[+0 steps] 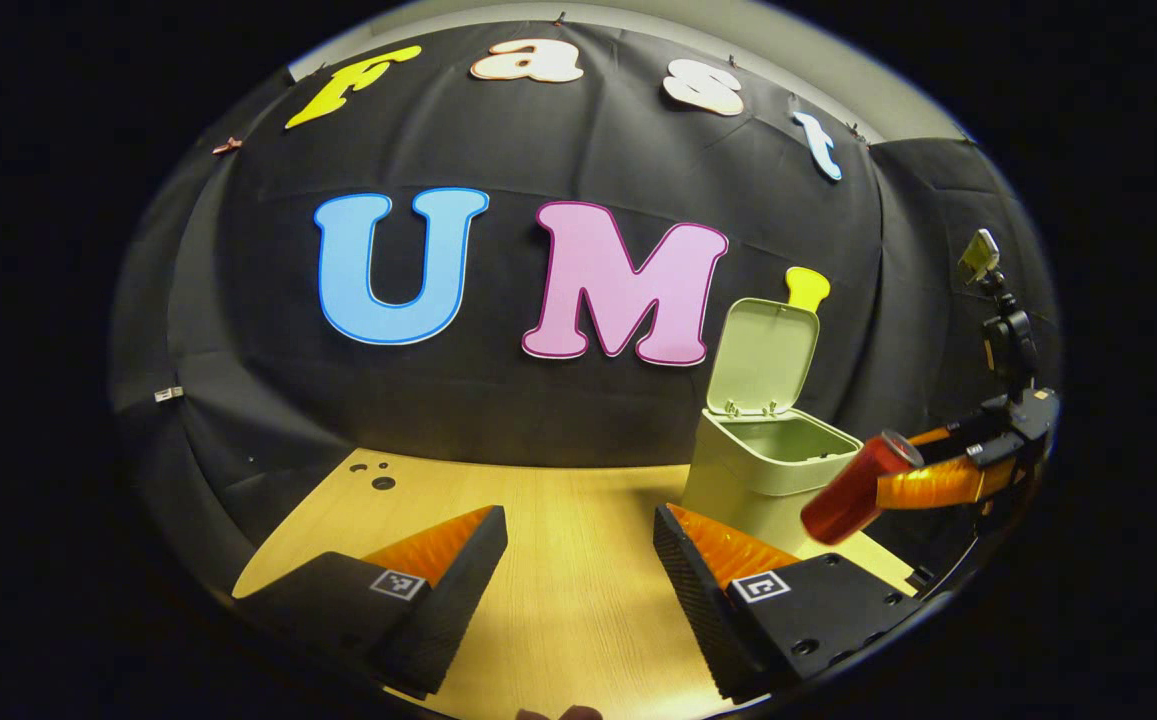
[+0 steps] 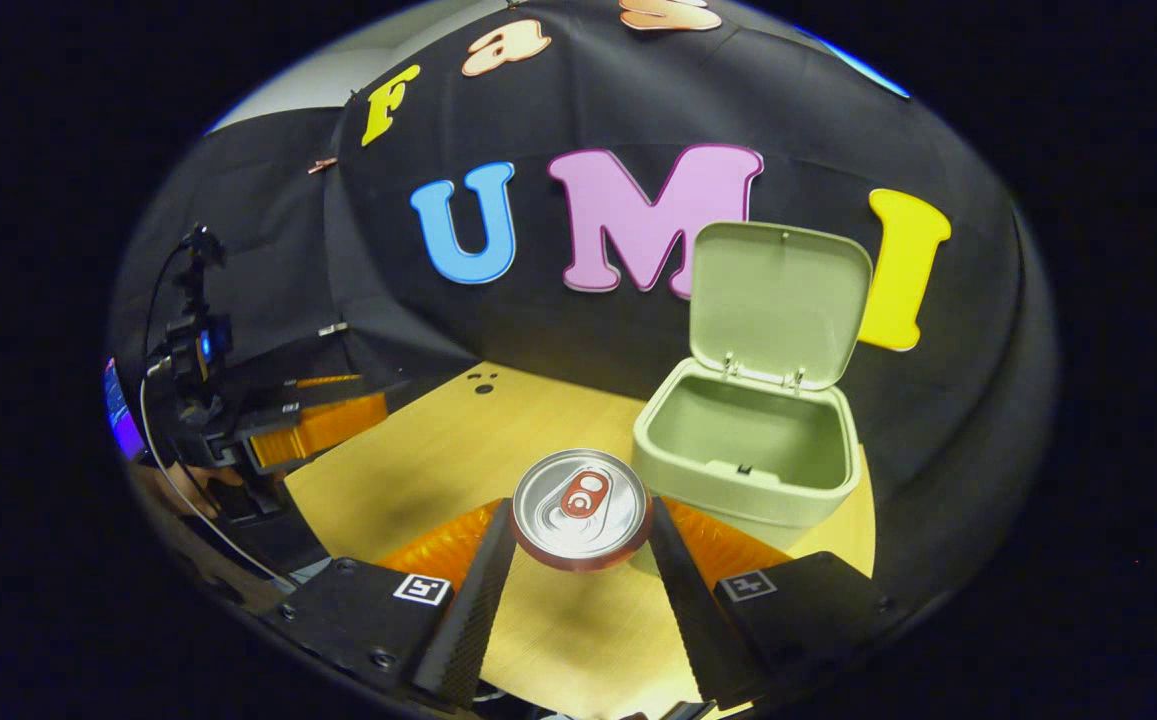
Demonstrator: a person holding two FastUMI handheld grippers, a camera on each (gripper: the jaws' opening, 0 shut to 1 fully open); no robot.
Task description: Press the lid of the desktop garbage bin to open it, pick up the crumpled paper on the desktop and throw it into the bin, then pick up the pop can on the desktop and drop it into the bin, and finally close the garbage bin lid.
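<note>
Right hand-held gripper [image 2: 578, 560] is closed on the can [image 2: 581, 508], both fingers pressing its sides just below the top rim. In the left gripper view the can [image 1: 856, 487] hangs tilted in the air, top end up toward the bin [image 1: 766, 470], just beside the bin's front wall and not yet over the opening. Left hand-held gripper [image 1: 578, 560] is wide open, holding nothing, hovering over the desk [image 1: 578, 600] mid-way along the near edge.

Bin [image 2: 750, 450] stands near the desk's far right corner, lid [image 2: 778, 300] swung fully up. Can't see the paper on the desk; the bin floor is too hidden to confirm it's inside, but I judge that step done.

Handling, my read:
- Can is thin metal: stiff along its length, dents easily if squeezed across the body. Moderate clamp only.
- Smooth, painted wall, likely slippery. A tilted grip near one end invites it to pivot or slide out.
- Probably light if empty; can't tell.
- Best hold is across the round body, as now; mid-body would be steadier than near the rim.

Next: carry it over the opening, clear of the lid, then release. Lid closing is left.
</note>
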